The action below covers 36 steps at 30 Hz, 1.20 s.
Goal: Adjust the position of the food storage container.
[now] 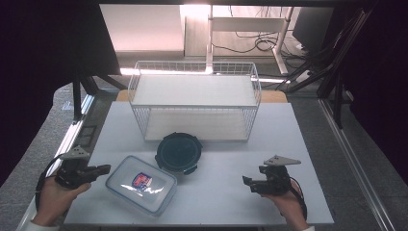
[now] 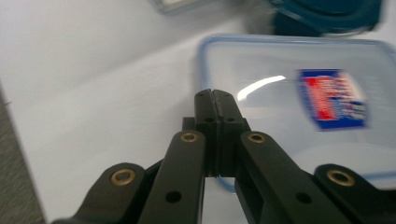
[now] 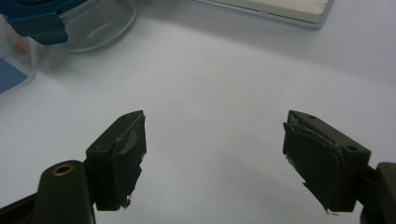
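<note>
A clear rectangular food box (image 1: pixel 140 184) with a blue-rimmed lid and a red and blue label lies on the white table, front left. Behind it stands a round glass container (image 1: pixel 178 152) with a dark blue lid. My left gripper (image 1: pixel 105 169) hovers just left of the box, shut, with nothing between its jaws; in the left gripper view its tips (image 2: pixel 214 96) point at the box (image 2: pixel 299 112). My right gripper (image 1: pixel 246 181) rests at the front right, jaws open and empty (image 3: pixel 215 140), aimed across bare table toward the round container (image 3: pixel 74 23).
A white wire two-shelf rack (image 1: pixel 195 100) stands at the back of the table (image 1: pixel 250 202), close behind the round container. A desk frame and cables lie on the floor beyond. Open table surface stretches between the two grippers.
</note>
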Tool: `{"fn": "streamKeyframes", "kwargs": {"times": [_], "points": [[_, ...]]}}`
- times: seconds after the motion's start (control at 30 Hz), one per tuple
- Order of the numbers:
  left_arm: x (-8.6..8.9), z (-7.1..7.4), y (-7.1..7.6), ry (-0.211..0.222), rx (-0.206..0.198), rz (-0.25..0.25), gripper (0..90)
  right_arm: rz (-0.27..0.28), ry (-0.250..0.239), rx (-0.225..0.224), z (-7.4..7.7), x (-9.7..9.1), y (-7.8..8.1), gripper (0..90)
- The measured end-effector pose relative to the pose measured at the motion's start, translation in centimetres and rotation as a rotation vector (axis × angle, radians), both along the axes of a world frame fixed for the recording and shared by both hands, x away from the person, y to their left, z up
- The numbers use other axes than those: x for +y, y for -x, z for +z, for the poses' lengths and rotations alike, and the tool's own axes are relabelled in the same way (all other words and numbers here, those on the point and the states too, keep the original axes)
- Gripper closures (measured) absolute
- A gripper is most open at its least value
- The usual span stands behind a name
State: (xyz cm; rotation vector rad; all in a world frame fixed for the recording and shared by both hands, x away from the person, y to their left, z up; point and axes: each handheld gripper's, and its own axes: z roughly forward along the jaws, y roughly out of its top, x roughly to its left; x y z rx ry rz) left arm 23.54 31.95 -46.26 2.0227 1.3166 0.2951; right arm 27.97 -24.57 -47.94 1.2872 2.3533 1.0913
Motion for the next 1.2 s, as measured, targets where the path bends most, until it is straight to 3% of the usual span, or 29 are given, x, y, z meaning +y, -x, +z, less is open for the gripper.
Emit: {"fn": "streamKeyframes", "kwargs": {"times": [0.13,0.3,0.4,0.53,0.73,1.2], "points": [[0.5,-1.0,-0.4,-0.01,0.035,0.021,89.9,-0.001,0.002,0.0,0.0,0.0,0.0,21.1],[0.5,-2.5,-0.6,0.006,0.085,-0.002,89.9,0.0,0.004,0.001,0.0,0.1,0.0,21.1],[0.2,-2.7,-0.5,-0.019,0.089,-0.005,89.9,0.002,0.001,-0.002,0.1,0.1,0.0,21.1],[0.4,-2.8,-0.4,-0.009,0.087,-0.019,89.9,-0.002,0.001,0.0,0.0,0.0,0.0,21.1],[0.3,-3.0,0.0,0.026,0.1,-0.065,90.0,-0.003,0.003,0.004,-0.1,0.0,-0.1,21.1],[-2.1,-3.3,1.5,0.095,0.121,-0.174,89.9,-0.003,0.002,0.001,0.0,0.1,0.0,21.1]]}}
